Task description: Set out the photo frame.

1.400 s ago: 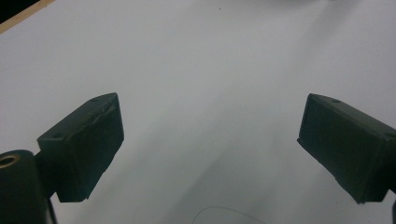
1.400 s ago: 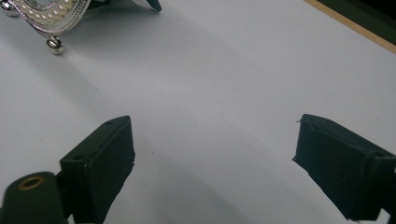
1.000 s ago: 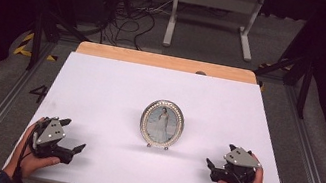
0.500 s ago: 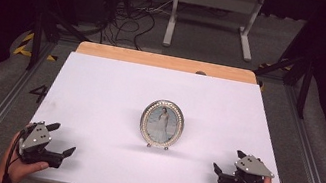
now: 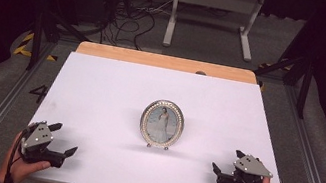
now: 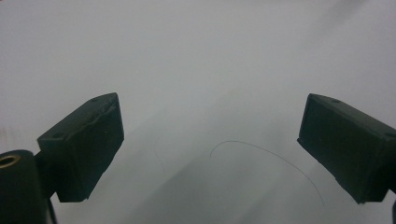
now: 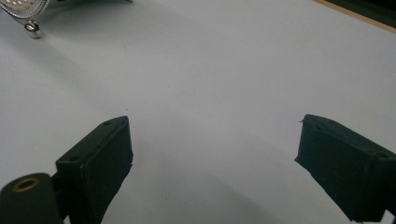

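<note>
Both grippers, left and right, rest with jaws spread and empty at the near corners of the desk. Between and ahead of them, well apart from each, stands one oval picture frame, upright. Judged step: not yet approaching; next calls for reaching inward to the frame.

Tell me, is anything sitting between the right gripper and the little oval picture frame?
No. In the high view, only bare white table lies between the right gripper and the picture frame.
</note>
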Demonstrator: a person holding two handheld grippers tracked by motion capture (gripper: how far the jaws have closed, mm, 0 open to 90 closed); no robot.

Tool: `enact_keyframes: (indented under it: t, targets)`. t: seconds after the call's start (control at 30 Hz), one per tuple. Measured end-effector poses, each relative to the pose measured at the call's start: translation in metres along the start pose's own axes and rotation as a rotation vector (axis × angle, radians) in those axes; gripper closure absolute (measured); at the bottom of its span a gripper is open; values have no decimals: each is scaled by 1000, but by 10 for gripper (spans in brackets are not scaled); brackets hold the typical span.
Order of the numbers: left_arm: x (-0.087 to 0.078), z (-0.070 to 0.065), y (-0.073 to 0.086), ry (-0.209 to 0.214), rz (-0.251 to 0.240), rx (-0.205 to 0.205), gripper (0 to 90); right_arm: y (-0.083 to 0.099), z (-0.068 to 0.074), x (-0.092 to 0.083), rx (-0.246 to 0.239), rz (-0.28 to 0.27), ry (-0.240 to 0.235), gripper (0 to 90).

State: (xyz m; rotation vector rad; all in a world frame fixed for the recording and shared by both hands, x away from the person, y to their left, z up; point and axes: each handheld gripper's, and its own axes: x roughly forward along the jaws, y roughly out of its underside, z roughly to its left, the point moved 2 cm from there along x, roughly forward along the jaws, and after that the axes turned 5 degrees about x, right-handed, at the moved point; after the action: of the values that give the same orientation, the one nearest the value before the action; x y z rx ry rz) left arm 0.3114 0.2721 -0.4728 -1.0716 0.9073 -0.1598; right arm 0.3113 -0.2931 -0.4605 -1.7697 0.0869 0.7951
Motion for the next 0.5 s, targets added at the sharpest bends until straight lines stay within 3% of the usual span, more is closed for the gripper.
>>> enact_keyframes:
  t: [0.5]
  targets:
    - [1,1,0,-3,5,0,69,1,3,1,-5,5,-11,100]
